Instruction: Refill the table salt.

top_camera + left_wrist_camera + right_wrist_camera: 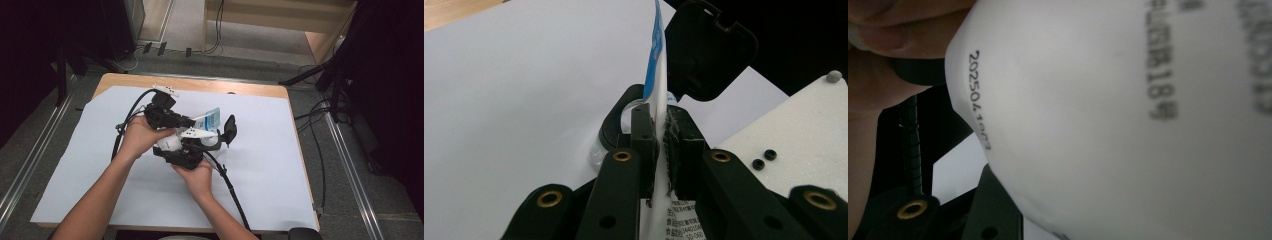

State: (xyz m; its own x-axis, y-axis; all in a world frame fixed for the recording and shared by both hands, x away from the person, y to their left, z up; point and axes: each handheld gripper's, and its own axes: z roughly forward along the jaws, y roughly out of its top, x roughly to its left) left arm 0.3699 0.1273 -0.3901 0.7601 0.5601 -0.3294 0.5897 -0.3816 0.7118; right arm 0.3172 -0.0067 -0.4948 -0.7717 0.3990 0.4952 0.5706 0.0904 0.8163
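The tube — soft white plastic, flat blue-printed crimped end — is held above the white sheet, long axis slanting, crimp up and away; the left gripper pinches that flat end; the right gripper holds the rounder body — its pads are hidden.

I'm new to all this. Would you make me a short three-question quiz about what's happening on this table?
1. True or false: the left tongs are clamped on the flat end of the white tube.
2. What covers the table? A) white sheet B) green cloth C) newspaper
3. Fill in: the tube's sealed end is printed in ____.

Key: 1 true; 2 A, the white sheet; 3 blue.
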